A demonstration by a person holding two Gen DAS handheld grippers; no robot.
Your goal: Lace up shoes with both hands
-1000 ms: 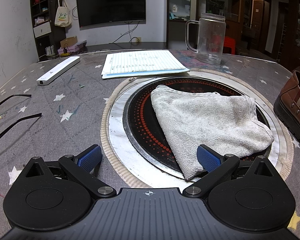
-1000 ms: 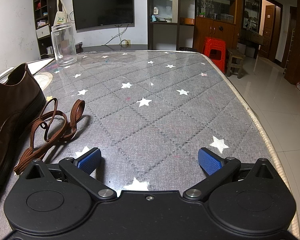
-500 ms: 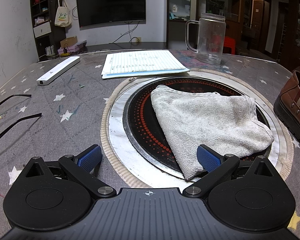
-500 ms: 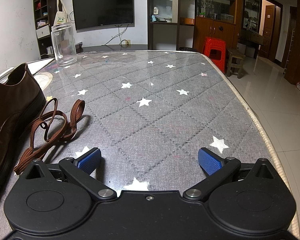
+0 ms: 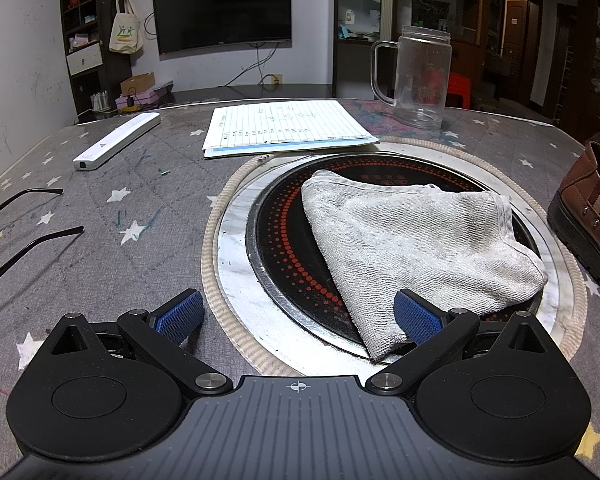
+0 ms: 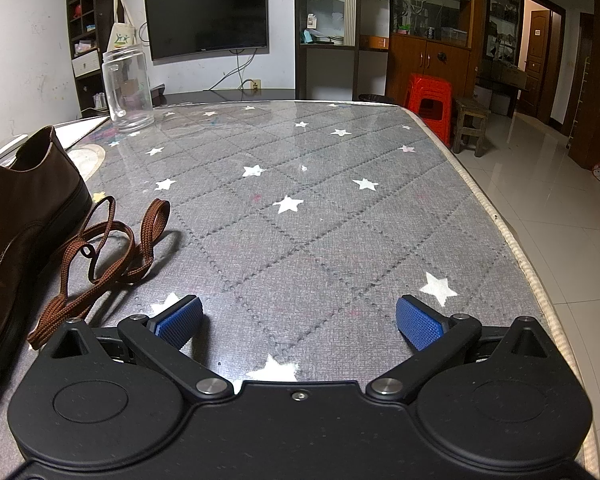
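Covering the table (image 6: 340, 200), star-quilted grey cloth; both grippers' fingers (image 5: 180, 316) (image 6: 180, 320) splayed, seemingly empty.

The table cover (image 6: 340, 216) is grey, with a stitched diamond pattern and white stars, and both the left gripper (image 5: 298, 314) and the right gripper (image 6: 300, 316) have black bodies with blue textured pads. Ahead of the left gripper a pale grey cloth (image 5: 416, 240) lies on a black round plate (image 5: 284, 236) with rings of red dots. Left of the right gripper are the brown shoe (image 6: 16, 216) and the brown woven lace (image 6: 112, 248).
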